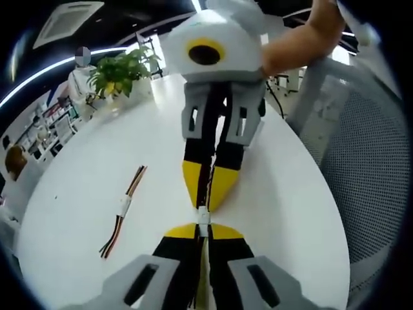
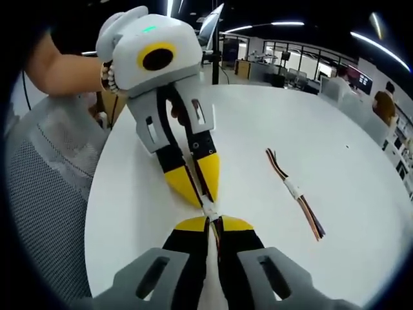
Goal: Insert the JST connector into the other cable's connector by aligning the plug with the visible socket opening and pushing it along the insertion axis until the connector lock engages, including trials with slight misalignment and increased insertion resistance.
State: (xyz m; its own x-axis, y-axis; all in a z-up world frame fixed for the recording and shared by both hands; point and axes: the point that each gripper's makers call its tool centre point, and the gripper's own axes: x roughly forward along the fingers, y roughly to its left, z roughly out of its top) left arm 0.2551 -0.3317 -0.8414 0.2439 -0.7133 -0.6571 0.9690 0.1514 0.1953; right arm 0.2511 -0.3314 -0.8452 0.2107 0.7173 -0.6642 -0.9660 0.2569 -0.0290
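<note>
The left gripper point(image 1: 202, 231) is pinching one small white connector point(image 1: 203, 218) between its narrowed yellow tips, its wires running back between the jaws. The right gripper point(image 2: 211, 226) is clamping its own cable the same way, and the two grippers are meeting tip to tip over the white table point(image 1: 77, 194), the connectors point(image 2: 210, 210) touching between them. A second joined cable point(image 1: 124, 210) is lying loose nearby on the table. A potted plant point(image 1: 122, 71) is standing at the far edge.

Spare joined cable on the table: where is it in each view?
Left gripper view: spare joined cable lies left of centre, left of both grippers.
Right gripper view: it lies right of centre, right of both grippers.
Shared landmark: white connector between the yellow tips.
</note>
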